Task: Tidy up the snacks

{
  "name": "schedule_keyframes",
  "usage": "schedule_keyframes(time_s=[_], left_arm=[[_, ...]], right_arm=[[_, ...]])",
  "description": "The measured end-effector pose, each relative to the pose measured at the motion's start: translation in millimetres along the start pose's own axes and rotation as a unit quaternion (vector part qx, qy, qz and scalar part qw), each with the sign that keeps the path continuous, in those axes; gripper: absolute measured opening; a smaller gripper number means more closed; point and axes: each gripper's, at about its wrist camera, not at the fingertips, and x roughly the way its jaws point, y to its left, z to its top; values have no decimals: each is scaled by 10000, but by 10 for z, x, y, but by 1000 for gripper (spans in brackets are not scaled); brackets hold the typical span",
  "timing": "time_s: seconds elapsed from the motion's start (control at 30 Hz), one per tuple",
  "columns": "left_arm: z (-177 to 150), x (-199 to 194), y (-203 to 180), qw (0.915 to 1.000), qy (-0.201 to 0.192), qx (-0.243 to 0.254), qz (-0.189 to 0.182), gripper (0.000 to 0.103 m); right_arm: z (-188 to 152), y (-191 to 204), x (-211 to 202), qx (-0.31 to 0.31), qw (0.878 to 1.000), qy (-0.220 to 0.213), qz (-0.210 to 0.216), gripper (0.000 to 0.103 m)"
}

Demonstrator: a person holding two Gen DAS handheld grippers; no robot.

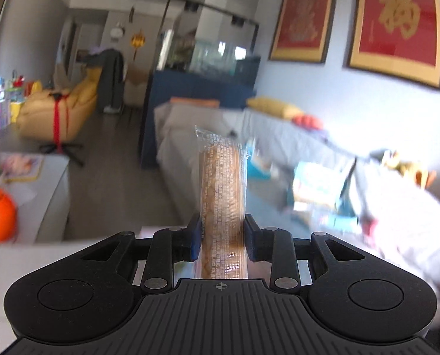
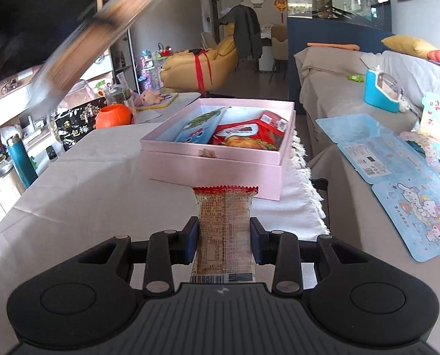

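My left gripper [image 1: 222,241] is shut on a long clear-wrapped brown snack [image 1: 221,183] and holds it up in the air above the room. The same snack shows as a blur [image 2: 101,32] at the upper left of the right wrist view. My right gripper [image 2: 223,241] is shut on a flat snack packet with a red crimped end [image 2: 224,222], just above the white tablecloth [image 2: 87,177]. Ahead of it stands an open pink box [image 2: 214,168] holding a blue packet [image 2: 199,128] and red packets [image 2: 249,134].
An orange pumpkin pot [image 2: 113,115], a black bag [image 2: 75,124], jars and bottles [image 2: 19,159] stand along the table's left side. A grey-covered sofa [image 2: 338,94] on the right carries blue cartoon packets [image 2: 412,207] and a blue toy [image 2: 379,88]. A yellow armchair [image 2: 199,65] stands behind.
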Motion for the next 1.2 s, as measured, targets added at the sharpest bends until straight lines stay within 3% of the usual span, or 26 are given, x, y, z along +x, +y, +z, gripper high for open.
schedule_keyframes(time_s=[0.1,0.2,0.3,0.43,0.63,0.67,0.73,0.83,0.97,1.07,1.17,1.2], left_arm=[[77,459,113,9995,282,-165,-45,37],[-83,664,304,9974,516,-493,78,37],[-363,534,477,9953,715,-644,112,37],[-839,107,531,9956,877,-292,145,37],[-1263,-99,582,9914,1231,-294,319,37],[-1283,-93,588,9907,1276,-305,355,37],[-1309,-114,612,9898,1306,-298,487,37],[-1341,-219,596,9892,1303,-134,662,37],[-1542,-361,589,9837,1532,113,930,37],[-1745,-366,547,9774,1770,250,1130,37],[-1960,-342,509,9719,2020,158,1198,40],[-2016,-358,481,9729,1939,155,1249,40]], right_arm=[[40,64,30,-137,9999,46,-34,35],[72,71,12,-217,9997,60,-102,35],[95,6,-1,-178,9997,102,-163,35],[287,-121,-88,174,9996,141,169,35],[1223,9,-99,-312,9971,-699,-26,36],[1425,29,-26,-270,9966,-772,48,39],[1804,65,197,-181,9967,-794,9,63],[2053,152,470,-289,9963,-718,-361,63],[1811,179,509,-130,9988,-412,-210,64],[1355,237,469,-89,9998,-108,-113,70],[782,360,495,-239,9990,271,-260,71],[581,411,528,-280,9981,417,-355,71]])
